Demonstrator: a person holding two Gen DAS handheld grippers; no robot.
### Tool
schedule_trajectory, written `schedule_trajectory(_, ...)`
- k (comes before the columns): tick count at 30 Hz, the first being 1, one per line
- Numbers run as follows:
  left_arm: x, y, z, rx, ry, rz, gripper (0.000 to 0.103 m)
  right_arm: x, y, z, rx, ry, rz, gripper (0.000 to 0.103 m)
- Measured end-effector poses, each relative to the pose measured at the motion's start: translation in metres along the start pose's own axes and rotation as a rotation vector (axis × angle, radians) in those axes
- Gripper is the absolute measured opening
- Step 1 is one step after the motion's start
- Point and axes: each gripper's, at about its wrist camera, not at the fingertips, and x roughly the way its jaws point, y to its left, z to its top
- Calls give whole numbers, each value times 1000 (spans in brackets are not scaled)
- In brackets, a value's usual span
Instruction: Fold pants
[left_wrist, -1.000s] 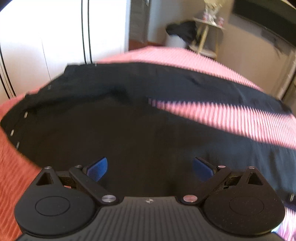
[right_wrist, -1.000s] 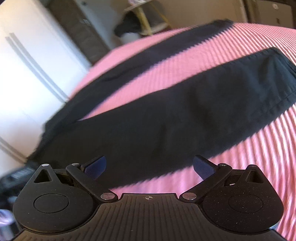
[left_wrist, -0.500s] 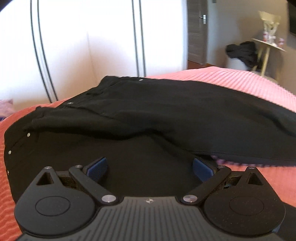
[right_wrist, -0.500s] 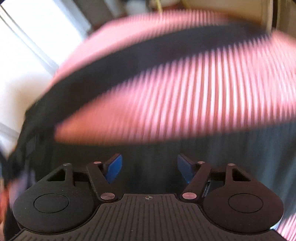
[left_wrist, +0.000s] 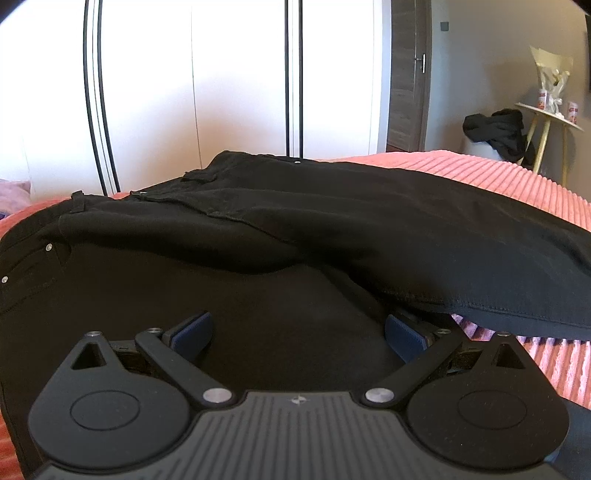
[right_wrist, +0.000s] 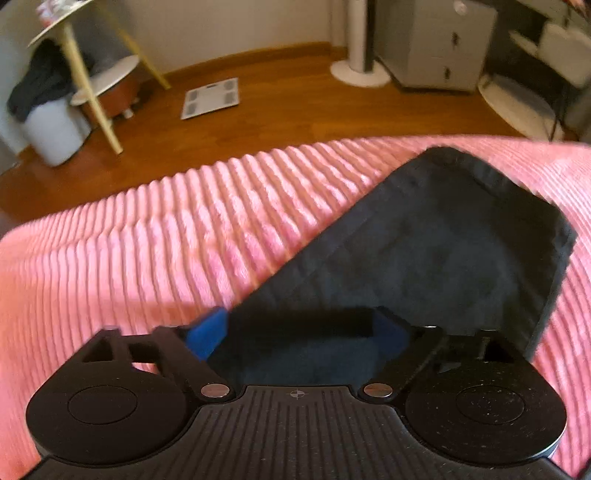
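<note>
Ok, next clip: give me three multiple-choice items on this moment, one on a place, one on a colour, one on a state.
1. Where do the black pants lie?
A. on the wooden floor
B. on the ribbed bedspread
C. on the side table

2. What colour are the gripper pads?
A. blue
B. red
C. white

3. How does the left gripper stand?
A. shut on the waistband
B. shut on nothing
C. open over the fabric

Answers:
1 B, pink ribbed cover shows around the cloth in both views.
2 A, blue shows on the inner faces of the fingers.
3 C, the pads stand wide apart with flat black cloth between them.
</note>
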Motion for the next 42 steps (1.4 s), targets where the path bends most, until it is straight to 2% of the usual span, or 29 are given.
schedule_trajectory(3, -2, 0, -2, -1, -2, 0, 99, 10, 6, -3, -27, -48, -36, 83)
schedule_trajectory(4, -1, 0, -1, -1, -2, 0, 99, 11, 5, -7, -63, -78, -36, 73)
schedule_trajectory(5, -1, 1, -1, -3, -1, -3, 99, 10, 4, -9, -90, -106, -33, 68)
schedule_trajectory(7, -1, 4, -1, -14, 3, -15, 99, -12, -8, -13, -93, -137, 62, 18)
schedule_trajectory(9, -1, 9, 1, -27, 10, -34, 99, -41, -25, -20, -107, -164, 134, 13)
schedule_trajectory(12, -9, 12, 4, -21, -7, -38, 99, -108, -75, -60, -166, -272, 275, 12)
schedule_trajectory(14, -20, 15, 7, -14, -56, -39, 99, -155, -126, -99, -150, -334, 365, 12)
schedule_trajectory(17, -41, 26, 17, -62, -124, -111, 99, -193, -204, -172, -129, -384, 435, 12)
schedule_trajectory(19, -49, 38, 27, -110, -139, -208, 99, -197, -247, -226, -114, -334, 454, 12)
schedule_trajectory(21, -48, 51, 38, -162, -111, -307, 99, -186, -282, -263, -81, -250, 465, 14)
schedule_trajectory(23, -37, 68, 52, -247, -47, -420, 99, -160, -309, -286, 7, -100, 471, 19)
schedule_trajectory(25, -19, 80, 66, -310, 37, -512, 99, -158, -328, -292, 73, -123, 537, 19)
schedule_trajectory(26, -9, 84, 73, -325, 79, -540, 99, -162, -331, -288, 87, -126, 517, 23)
schedule_trajectory(28, 16, 87, 88, -357, 168, -599, 99, -167, -339, -280, 164, -131, 546, 52)
schedule_trajectory(31, 57, 90, 106, -454, 272, -641, 99, -157, -353, -272, 257, -89, 602, 54)
schedule_trajectory(32, 70, 90, 112, -489, 302, -633, 99, -156, -355, -275, 288, -86, 615, 54)
schedule_trajectory(33, 77, 86, 118, -508, 301, -634, 99, -154, -361, -276, 322, -85, 630, 54)
schedule_trajectory(35, 94, 72, 132, -479, 306, -656, 99, -150, -369, -281, 369, -87, 650, 54)
schedule_trajectory(37, 116, 50, 137, -433, 367, -652, 99, -142, -376, -290, 389, -103, 654, 54)
schedule_trajectory(39, 138, 29, 136, -403, 461, -634, 86, -143, -381, -292, 428, -112, 660, 54)
schedule_trajectory(41, 147, 17, 137, -372, 490, -616, 67, -133, -372, -288, 466, -111, 658, 51)
schedule_trajectory(42, 148, 12, 139, -354, 492, -617, 57, -131, -370, -286, 475, -104, 647, 43)
